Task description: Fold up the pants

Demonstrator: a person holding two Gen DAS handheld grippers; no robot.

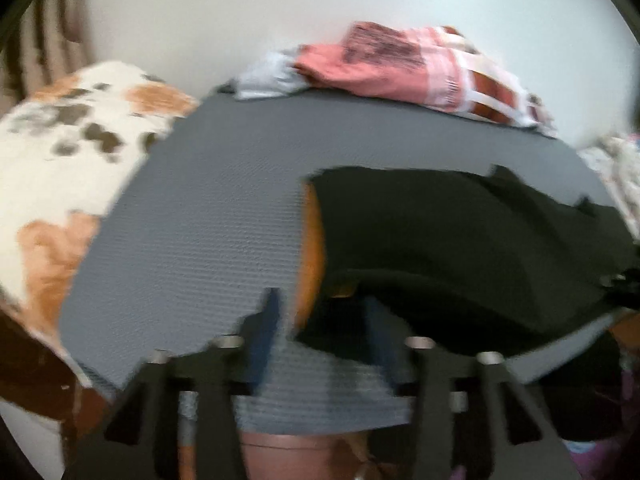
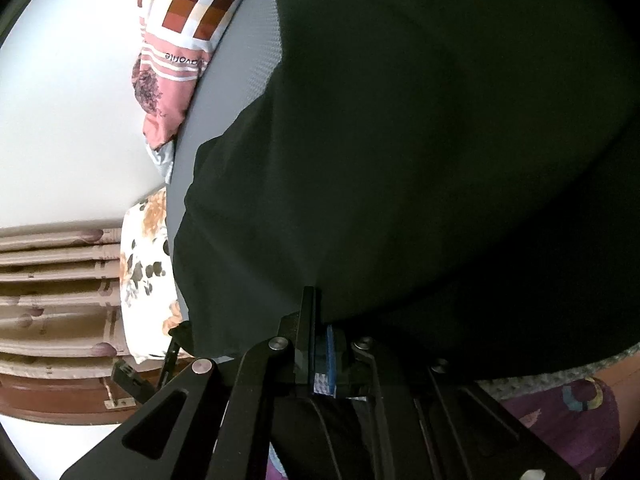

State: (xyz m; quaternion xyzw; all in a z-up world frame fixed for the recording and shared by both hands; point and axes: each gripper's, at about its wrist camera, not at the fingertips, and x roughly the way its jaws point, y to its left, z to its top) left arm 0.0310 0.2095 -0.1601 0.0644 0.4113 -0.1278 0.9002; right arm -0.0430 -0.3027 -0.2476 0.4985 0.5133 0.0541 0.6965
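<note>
My left gripper (image 1: pixel 320 320) is holding its jaws apart over the pants' (image 1: pixel 460 248) near corner, gripping nothing. My right gripper (image 2: pixel 320 344) is keeping its jaws pinched on the pants' edge. The black pants are lying folded on the grey mat (image 1: pixel 200 208), with pink cloth (image 1: pixel 384 64) sitting at the mat's far edge.

We note a plain white wall (image 1: pixel 280 12), a grey ribbed mat (image 1: pixel 192 220) as work surface, a floral-print cushion (image 1: pixel 60 152) beside it, and striped beige curtains (image 2: pixel 52 288).
</note>
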